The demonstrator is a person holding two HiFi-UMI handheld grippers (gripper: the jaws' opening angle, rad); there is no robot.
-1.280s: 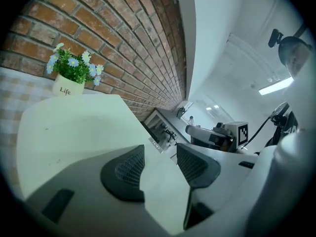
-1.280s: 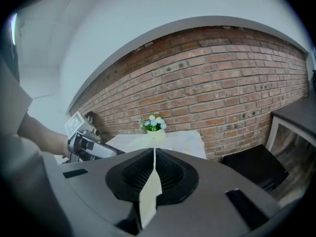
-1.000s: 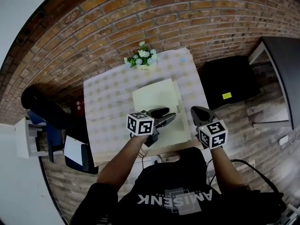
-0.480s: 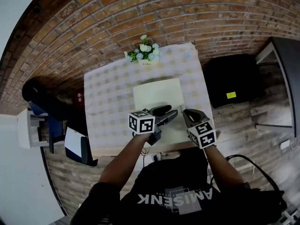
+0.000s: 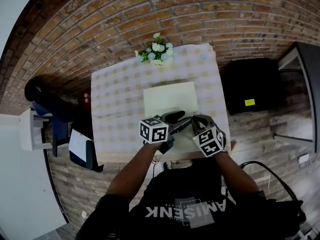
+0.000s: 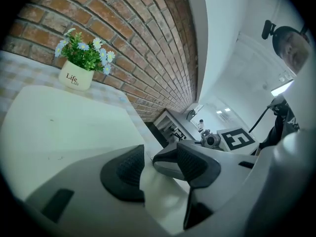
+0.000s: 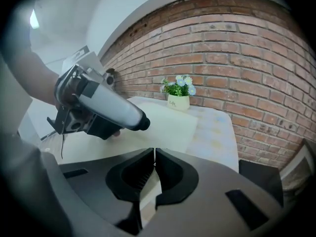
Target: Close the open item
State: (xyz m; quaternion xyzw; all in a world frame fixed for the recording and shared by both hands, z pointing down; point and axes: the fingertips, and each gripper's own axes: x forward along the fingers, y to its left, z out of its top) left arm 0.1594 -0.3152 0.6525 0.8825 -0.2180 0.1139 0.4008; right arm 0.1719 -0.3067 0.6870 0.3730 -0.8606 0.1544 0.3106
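Note:
A pale cream flat item (image 5: pixel 170 98) lies on the checked table (image 5: pixel 115 99), and its top looks flat in every view. My left gripper (image 5: pixel 179 121) hangs over the item's near edge, open; in the left gripper view (image 6: pixel 155 164) the cream surface (image 6: pixel 64 127) shows in the gap between its pads. My right gripper (image 5: pixel 198 120) is close beside it at the item's near right corner. In the right gripper view (image 7: pixel 154 157) its jaws are shut tip to tip with nothing visible between them, above the cream item (image 7: pixel 163 120), and the left gripper (image 7: pixel 106 105) crosses just ahead.
A white pot of flowers (image 5: pixel 159 53) stands at the table's far edge against the brick wall. A black case (image 5: pixel 247 84) sits on the floor to the right. A blue chair (image 5: pixel 50 119) and a white sheet (image 5: pixel 79 156) are on the left.
My right gripper has moved left, from beyond the item's right edge to close beside the left gripper. The left gripper has stayed nearly still over the near edge.

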